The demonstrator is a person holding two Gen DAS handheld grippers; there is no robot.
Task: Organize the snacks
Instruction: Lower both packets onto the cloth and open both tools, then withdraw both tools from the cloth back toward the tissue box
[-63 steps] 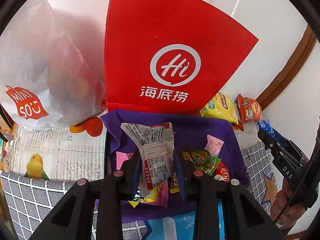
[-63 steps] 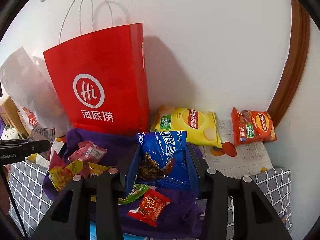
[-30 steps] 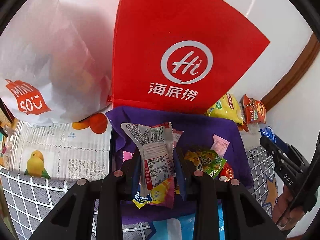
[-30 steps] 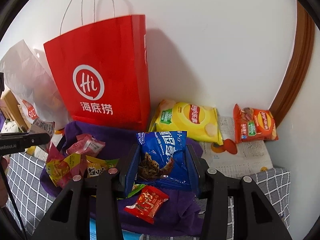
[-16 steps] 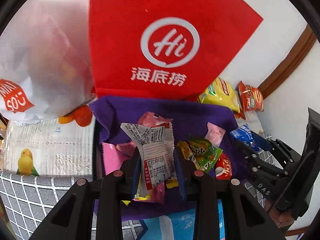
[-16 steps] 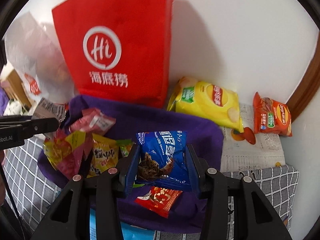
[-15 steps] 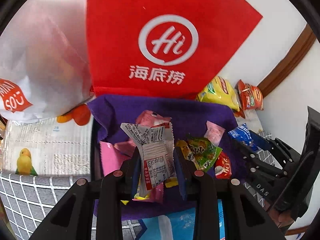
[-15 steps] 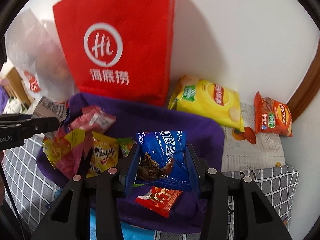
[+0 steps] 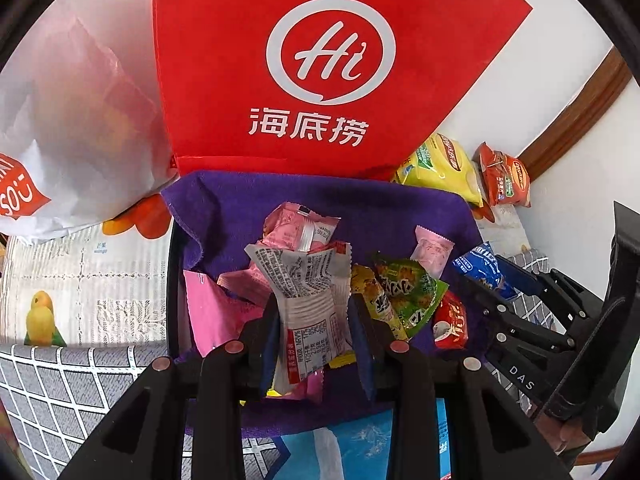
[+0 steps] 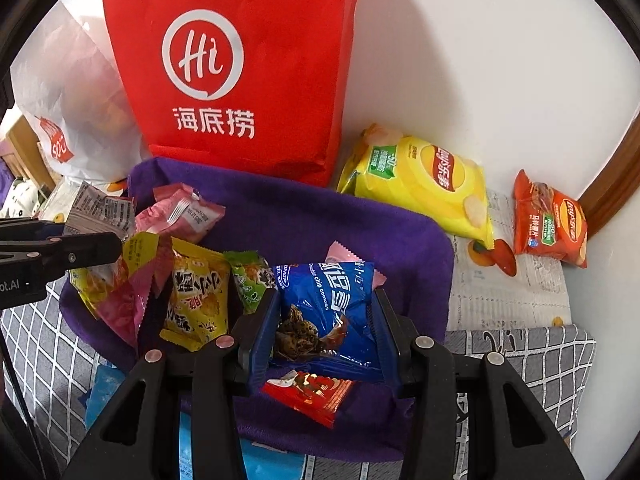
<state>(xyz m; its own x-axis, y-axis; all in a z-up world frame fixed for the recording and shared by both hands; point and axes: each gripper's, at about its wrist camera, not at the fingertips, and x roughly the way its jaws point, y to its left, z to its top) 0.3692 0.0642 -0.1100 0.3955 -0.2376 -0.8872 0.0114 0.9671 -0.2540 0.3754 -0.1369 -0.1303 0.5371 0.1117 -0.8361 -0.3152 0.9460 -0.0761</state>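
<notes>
Purple cloth (image 10: 304,216) hides its container; red bag (image 9: 320,60) top cut off.

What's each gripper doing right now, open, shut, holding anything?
Left gripper: shut on the white crinkled snack packet.
Right gripper: shut on the blue glossy cookie packet.

Right gripper (image 10: 326,330) clamping blue cookie packet (image 10: 328,304), above purple cloth (image 10: 320,220)

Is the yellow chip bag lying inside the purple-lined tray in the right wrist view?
No, the yellow chip bag lies outside the purple-lined tray, against the wall beside the red paper bag.
</notes>
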